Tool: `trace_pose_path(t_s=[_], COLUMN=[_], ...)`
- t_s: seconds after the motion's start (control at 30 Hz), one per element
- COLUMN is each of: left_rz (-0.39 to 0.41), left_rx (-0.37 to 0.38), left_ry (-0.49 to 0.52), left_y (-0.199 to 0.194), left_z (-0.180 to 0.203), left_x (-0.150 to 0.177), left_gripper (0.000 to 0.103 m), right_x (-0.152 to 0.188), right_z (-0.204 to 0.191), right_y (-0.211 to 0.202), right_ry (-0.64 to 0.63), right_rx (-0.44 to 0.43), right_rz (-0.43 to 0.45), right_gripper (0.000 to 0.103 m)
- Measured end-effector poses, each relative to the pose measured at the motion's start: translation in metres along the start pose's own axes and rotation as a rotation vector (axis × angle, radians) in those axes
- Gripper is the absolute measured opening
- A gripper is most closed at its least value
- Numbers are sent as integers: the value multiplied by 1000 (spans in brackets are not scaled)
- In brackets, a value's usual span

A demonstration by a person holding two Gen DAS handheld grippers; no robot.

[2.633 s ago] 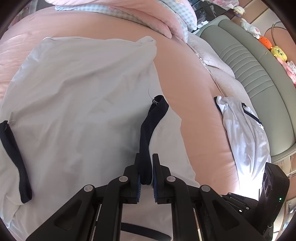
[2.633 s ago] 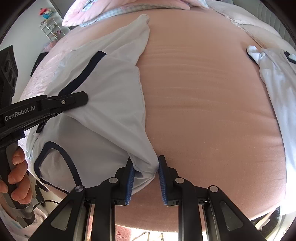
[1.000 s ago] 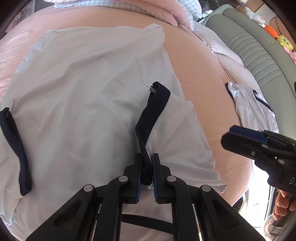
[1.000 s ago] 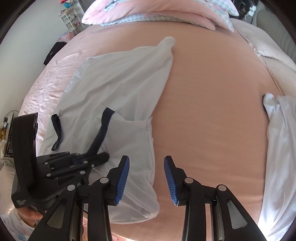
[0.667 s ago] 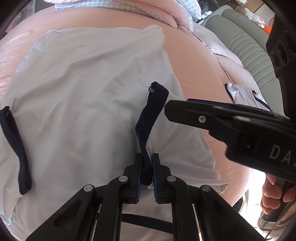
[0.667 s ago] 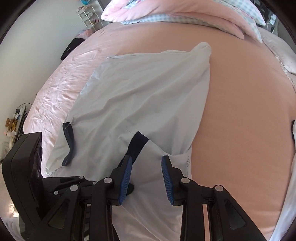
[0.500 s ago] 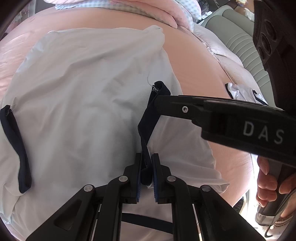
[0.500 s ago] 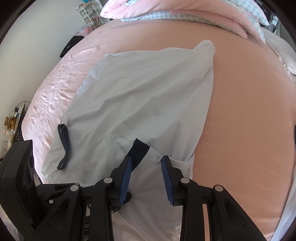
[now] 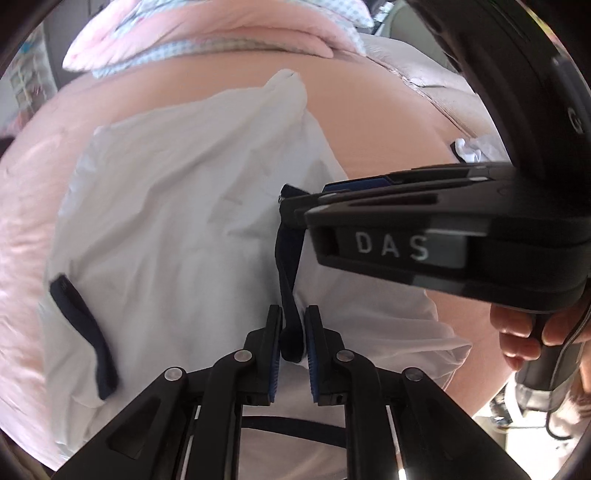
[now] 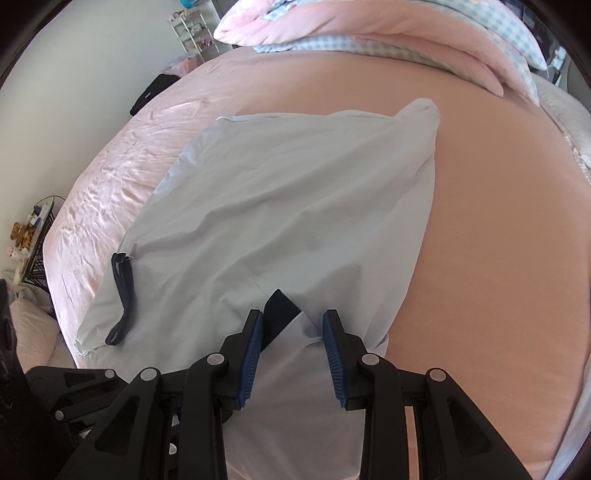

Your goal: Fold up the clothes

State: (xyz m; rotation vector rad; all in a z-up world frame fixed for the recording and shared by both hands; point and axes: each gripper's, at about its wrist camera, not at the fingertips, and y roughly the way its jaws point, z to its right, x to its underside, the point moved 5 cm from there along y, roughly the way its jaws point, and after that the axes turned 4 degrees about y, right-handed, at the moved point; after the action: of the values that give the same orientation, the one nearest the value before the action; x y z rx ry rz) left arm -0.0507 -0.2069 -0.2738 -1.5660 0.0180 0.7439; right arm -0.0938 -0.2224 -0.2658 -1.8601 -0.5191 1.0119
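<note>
A white shirt (image 10: 295, 206) with navy trim lies spread on the pink bed (image 10: 498, 221). My left gripper (image 9: 293, 332) is shut on the navy cuff (image 9: 288, 254) of the sleeve folded over the shirt, and holds it slightly lifted. My right gripper (image 10: 293, 321) stands open just above that same sleeve, with the cuff's far end (image 10: 279, 306) and white cloth between its fingers. From the left wrist view the right gripper (image 9: 291, 205) reaches in from the right, held by a hand (image 9: 524, 332). The other navy cuff (image 10: 122, 295) lies flat at the shirt's left edge.
Pink and checked pillows (image 10: 388, 33) are piled at the head of the bed. A second white garment (image 9: 476, 147) lies on the bed's right side. The bed's left edge drops toward a wall with a small shelf (image 10: 192, 29).
My right gripper let go of the shirt's hem, swung left across the shirt and came down over the folded sleeve. My left gripper has lifted and rolled a little, still holding the cuff.
</note>
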Motion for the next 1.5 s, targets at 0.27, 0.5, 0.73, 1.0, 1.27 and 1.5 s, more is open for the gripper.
trace_pose_path(t_s=[0.27, 0.5, 0.73, 1.0, 1.27, 1.5], left_rz=[93, 96, 134, 198, 219, 214], left_rx=[-50, -96, -167, -248, -125, -259], left_ry=[105, 82, 96, 96, -44, 40], left_y=[-38, -54, -79, -106, -121, -123], left_z=[12, -5, -42, -73, -108, -118], left_x=[-7, -9, 4, 43, 72, 88], left_gripper=[13, 13, 13, 16, 103, 103], right_x=[2, 15, 49, 92, 123, 146], right_z=[-9, -6, -16, -34, -57, -66], right_y=[-32, -65, -84, -97, -85, -67], right_ry=[-65, -67, -156, -327, -467, -621], right_rx=[49, 110, 192, 311, 309, 388], right_rz=[52, 93, 122, 166, 147, 101], right_gripper=[62, 68, 68, 68, 68, 68])
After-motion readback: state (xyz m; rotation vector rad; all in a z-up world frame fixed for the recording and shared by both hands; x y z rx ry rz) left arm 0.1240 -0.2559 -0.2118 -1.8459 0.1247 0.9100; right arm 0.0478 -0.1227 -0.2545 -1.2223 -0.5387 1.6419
